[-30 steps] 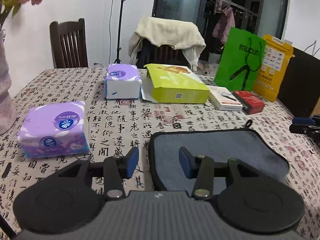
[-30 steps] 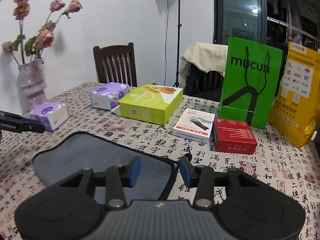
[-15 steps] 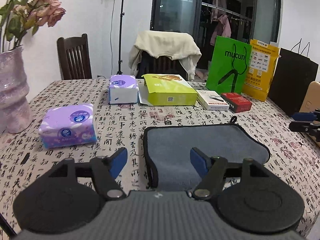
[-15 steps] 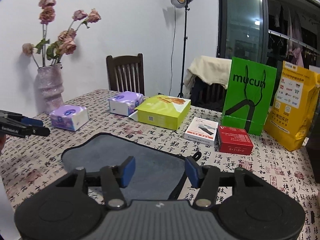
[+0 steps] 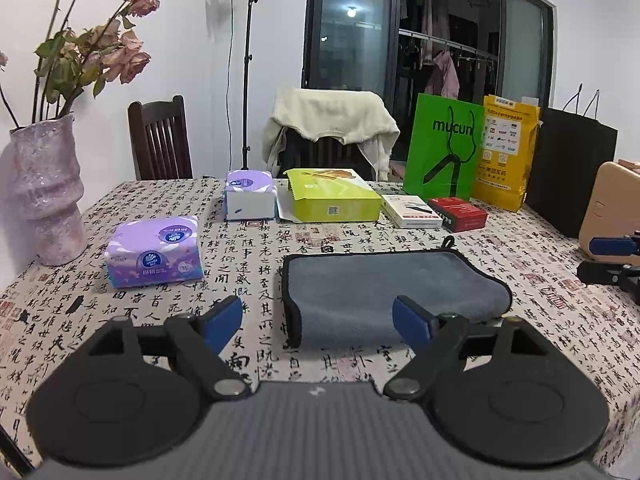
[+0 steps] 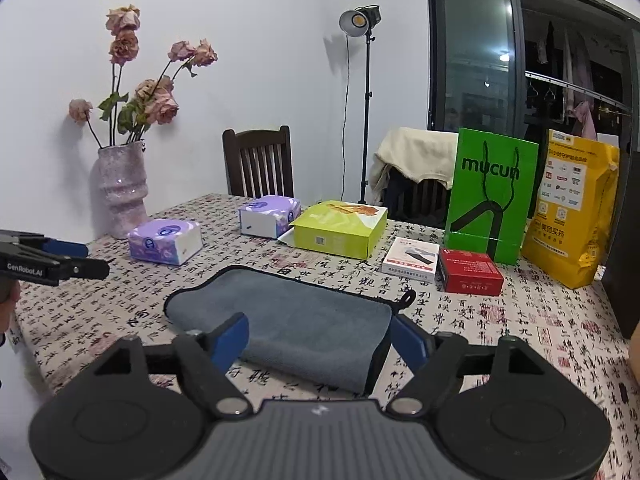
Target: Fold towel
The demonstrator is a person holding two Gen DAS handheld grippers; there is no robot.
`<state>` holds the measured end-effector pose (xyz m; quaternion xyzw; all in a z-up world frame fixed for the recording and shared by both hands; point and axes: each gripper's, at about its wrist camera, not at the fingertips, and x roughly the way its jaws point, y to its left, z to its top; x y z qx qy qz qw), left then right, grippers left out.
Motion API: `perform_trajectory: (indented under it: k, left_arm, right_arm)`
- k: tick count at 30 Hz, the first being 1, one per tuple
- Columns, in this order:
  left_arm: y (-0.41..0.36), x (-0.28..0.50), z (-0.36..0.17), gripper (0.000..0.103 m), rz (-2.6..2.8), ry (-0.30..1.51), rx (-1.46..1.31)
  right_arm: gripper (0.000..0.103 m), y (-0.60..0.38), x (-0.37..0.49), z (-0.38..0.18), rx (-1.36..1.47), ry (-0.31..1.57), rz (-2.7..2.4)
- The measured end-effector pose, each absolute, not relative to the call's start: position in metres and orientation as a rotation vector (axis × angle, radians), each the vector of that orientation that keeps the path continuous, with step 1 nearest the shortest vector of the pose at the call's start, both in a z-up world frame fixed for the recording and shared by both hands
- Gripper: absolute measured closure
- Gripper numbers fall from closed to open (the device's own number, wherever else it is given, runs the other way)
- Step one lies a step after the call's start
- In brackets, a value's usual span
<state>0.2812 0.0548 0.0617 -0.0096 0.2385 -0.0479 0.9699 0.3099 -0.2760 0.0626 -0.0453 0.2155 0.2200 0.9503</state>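
The grey towel [image 5: 384, 296] lies folded over at the surface's [image 5: 120, 320] centre. Both grippers, left [image 5: 318, 318] and right [image 6: 320, 338], hover near its six-o'clock edge, fingers wide, holding nothing. Next probably another fold: grip an edge.

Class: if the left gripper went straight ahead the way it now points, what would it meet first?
Probably the grey towel. The open left gripper points at the towel's near left part, held above the table. How high it rides is unclear, so it might skim over toward the green box.
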Motion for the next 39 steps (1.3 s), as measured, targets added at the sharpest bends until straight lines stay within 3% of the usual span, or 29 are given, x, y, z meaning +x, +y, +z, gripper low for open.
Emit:
perform_trajectory:
  k: [13, 16, 25, 30, 39]
  left_arm:
    - [0.039, 0.222, 0.066, 0.015, -0.097, 0.440, -0.014]
    - [0.035, 0.206, 0.065, 0.007, -0.090, 0.422, -0.019]
    - [0.026, 0.161, 0.056, 0.003, -0.085, 0.388, 0.003]
    - [0.028, 0.137, 0.052, 0.000, -0.070, 0.357, -0.040]
    - [0.022, 0.103, 0.042, 0.000, -0.051, 0.314, -0.022]
  right_arm:
    - [0.023, -0.284, 0.252, 0.058, -0.078, 0.414, 0.443]
    - [0.017, -0.285, 0.236, 0.058, -0.083, 0.399, 0.433]
    - [0.010, -0.283, 0.197, 0.050, -0.069, 0.383, 0.429]
    - [0.000, -0.283, 0.176, 0.045, -0.040, 0.364, 0.421]
    - [0.000, -0.279, 0.134, 0.044, -0.032, 0.310, 0.394]
